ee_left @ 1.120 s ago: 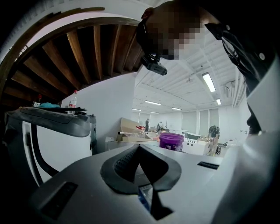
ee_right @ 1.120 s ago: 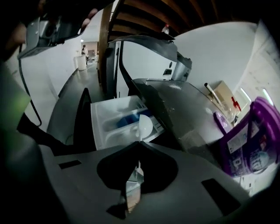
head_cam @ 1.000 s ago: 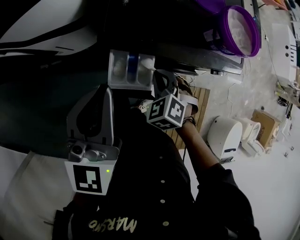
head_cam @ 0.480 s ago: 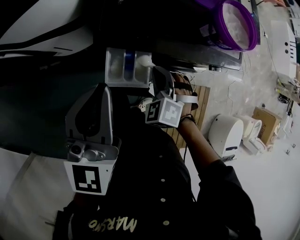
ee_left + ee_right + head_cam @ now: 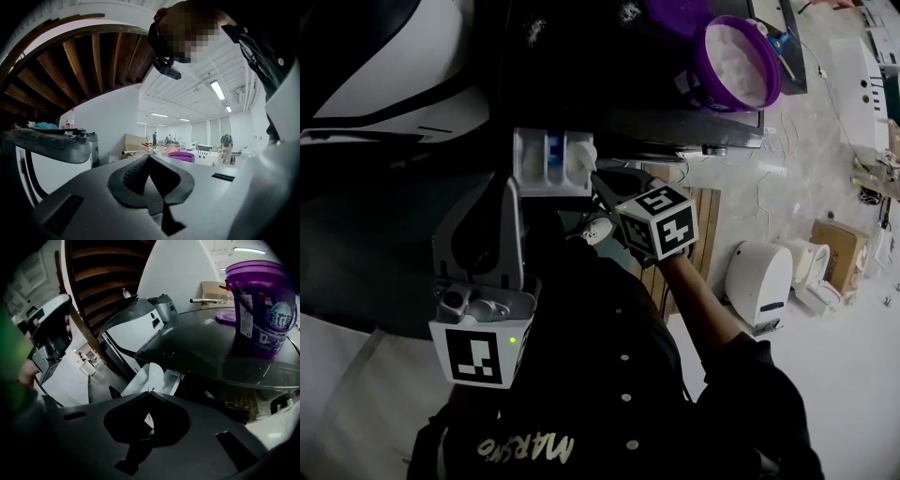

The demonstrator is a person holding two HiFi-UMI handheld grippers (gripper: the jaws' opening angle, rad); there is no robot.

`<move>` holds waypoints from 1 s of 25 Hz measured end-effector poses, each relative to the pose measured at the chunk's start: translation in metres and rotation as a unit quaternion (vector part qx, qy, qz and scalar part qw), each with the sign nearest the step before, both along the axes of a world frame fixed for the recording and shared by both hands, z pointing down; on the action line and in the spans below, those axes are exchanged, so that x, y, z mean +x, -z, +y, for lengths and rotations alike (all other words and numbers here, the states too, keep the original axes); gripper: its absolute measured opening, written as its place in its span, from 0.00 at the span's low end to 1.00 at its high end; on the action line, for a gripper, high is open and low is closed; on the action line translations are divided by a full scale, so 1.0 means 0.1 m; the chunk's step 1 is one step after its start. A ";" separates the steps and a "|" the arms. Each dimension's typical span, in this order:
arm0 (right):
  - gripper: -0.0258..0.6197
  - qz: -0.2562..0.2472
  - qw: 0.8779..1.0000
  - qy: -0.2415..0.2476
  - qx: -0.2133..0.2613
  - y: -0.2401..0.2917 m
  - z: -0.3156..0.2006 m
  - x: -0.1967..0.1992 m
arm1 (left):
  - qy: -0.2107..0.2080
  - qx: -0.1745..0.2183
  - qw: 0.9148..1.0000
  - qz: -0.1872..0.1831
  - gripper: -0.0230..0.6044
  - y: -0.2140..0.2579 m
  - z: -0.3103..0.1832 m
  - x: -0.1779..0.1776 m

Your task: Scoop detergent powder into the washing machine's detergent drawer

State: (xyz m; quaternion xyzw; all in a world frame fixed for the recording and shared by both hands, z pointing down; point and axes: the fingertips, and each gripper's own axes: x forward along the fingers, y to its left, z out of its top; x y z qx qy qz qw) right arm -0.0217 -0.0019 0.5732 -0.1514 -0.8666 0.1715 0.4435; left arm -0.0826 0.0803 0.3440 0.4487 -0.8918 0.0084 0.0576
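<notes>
The white detergent drawer (image 5: 546,161) stands pulled out from the dark washing machine (image 5: 581,66). My right gripper (image 5: 598,178) is shut on the handle of a white scoop (image 5: 584,154), whose bowl hangs over the drawer's right end. In the right gripper view the scoop (image 5: 155,376) sits just past my right gripper's (image 5: 149,392) closed tips, above the drawer (image 5: 171,379). A purple bucket (image 5: 741,58) of white powder stands on the machine's top, and the right gripper view shows this bucket (image 5: 260,310) too. My left gripper (image 5: 514,187) is held low to the left of the drawer; the left gripper (image 5: 150,157) jaws meet with nothing between them.
The bucket's purple lid (image 5: 228,316) lies on the machine's top beside it. A wooden pallet (image 5: 701,211), white appliances (image 5: 759,277) and a cardboard box (image 5: 832,246) are on the floor to the right. Another washing machine (image 5: 136,324) stands further off.
My right gripper has rolled, so its marker cube shows other faces, and the scoop has tipped at the drawer's right end. Both grippers have risen a little.
</notes>
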 end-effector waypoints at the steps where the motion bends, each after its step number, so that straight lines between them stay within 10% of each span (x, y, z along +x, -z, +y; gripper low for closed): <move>1: 0.09 -0.007 1.000 -0.004 -0.006 0.08 0.00 -0.01 | -0.003 0.002 1.000 -0.004 0.06 0.05 -0.03 -0.01; 13: 0.09 -0.138 0.988 -0.072 -0.008 1.57 -0.60 -0.08 | -0.055 0.037 0.995 -0.074 0.06 0.79 -0.46 -0.09; 25: 0.09 -0.148 0.968 -0.183 0.089 2.00 -1.97 0.18 | -0.106 0.068 0.986 -0.107 0.06 1.12 -0.82 -0.03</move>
